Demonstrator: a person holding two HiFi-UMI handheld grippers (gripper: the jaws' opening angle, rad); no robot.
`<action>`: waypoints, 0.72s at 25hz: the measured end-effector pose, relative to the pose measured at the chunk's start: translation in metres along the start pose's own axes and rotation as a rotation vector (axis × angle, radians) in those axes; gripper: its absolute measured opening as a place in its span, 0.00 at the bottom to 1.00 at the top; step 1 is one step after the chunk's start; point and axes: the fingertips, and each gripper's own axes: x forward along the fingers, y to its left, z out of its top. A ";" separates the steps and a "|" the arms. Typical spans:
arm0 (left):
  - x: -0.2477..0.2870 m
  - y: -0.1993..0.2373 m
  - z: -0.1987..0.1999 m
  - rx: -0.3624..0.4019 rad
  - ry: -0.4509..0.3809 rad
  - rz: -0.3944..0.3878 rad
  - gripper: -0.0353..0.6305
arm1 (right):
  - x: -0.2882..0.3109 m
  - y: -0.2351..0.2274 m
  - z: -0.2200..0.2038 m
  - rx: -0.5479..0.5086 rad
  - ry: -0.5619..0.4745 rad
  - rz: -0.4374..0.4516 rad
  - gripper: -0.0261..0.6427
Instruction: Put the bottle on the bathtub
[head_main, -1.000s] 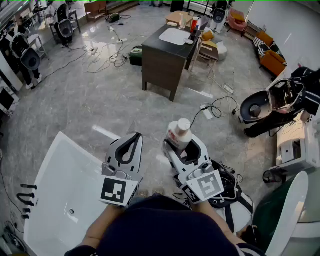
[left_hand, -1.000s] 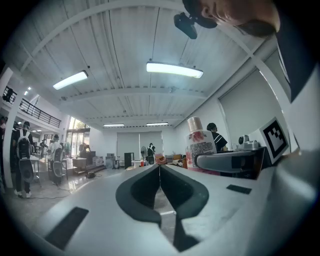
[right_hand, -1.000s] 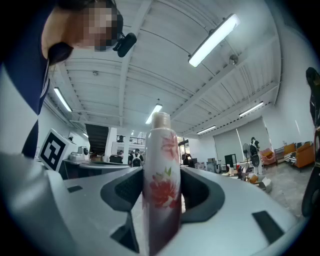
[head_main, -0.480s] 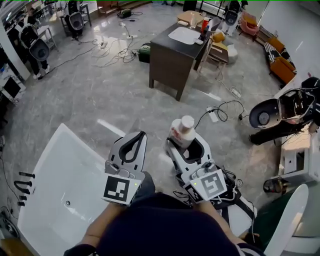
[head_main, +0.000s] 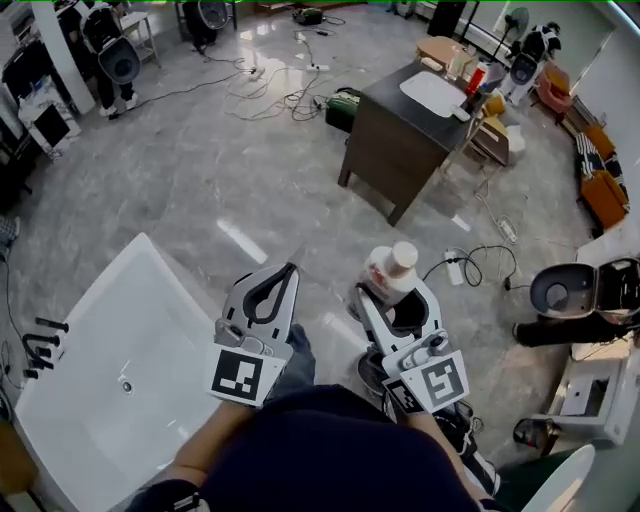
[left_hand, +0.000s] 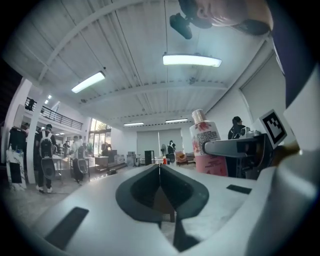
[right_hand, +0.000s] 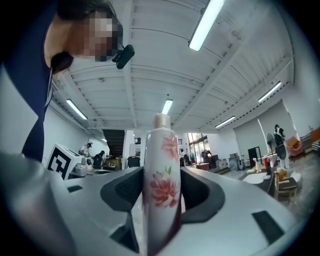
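Two grippers sit side by side at lower centre of the head view, near each other but apart. Left gripper (head_main: 284, 272) (left_hand: 160, 167): jaws pressed together, tips meeting in a thin line, nothing between them. Right gripper (head_main: 396, 288) (right_hand: 161, 186): jaws pinching the bottle (head_main: 391, 269) (right_hand: 161, 172) (left_hand: 206, 145) low on its body, one on each side. Bottle upright, white with a pink flower print and a pale cap. Cap and shoulders stand clear above the jaws. In the left gripper view I see it at right of frame, clamped by the right gripper.

Bottle is in the air over the grey floor (head_main: 200, 170), not on the bathtub (head_main: 105, 330). Bathtub fills lower left of the head view, white, with a small drain (head_main: 125, 384) in its bottom. Dark items (head_main: 40, 345) lie by its left edge, too small for me to tell what. Left gripper is over or just beside the tub's right rim; I cannot tell which. Right gripper and bottle are right of the tub, apart from it.

Upper right of frame: dark desk (head_main: 400, 140) with a white basin (head_main: 432, 92) on its surface. Cables (head_main: 280, 95) loop on the floor at upper centre. A power strip (head_main: 455, 270) lies just right of the bottle in frame.
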 end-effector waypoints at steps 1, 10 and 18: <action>0.010 0.018 -0.002 0.011 -0.013 0.023 0.09 | 0.018 -0.006 -0.003 -0.009 -0.003 0.025 0.40; 0.065 0.164 -0.043 0.041 -0.004 0.191 0.09 | 0.195 -0.025 -0.041 0.019 -0.025 0.233 0.40; 0.088 0.247 -0.081 0.129 0.078 0.350 0.09 | 0.315 -0.016 -0.094 0.097 0.000 0.452 0.40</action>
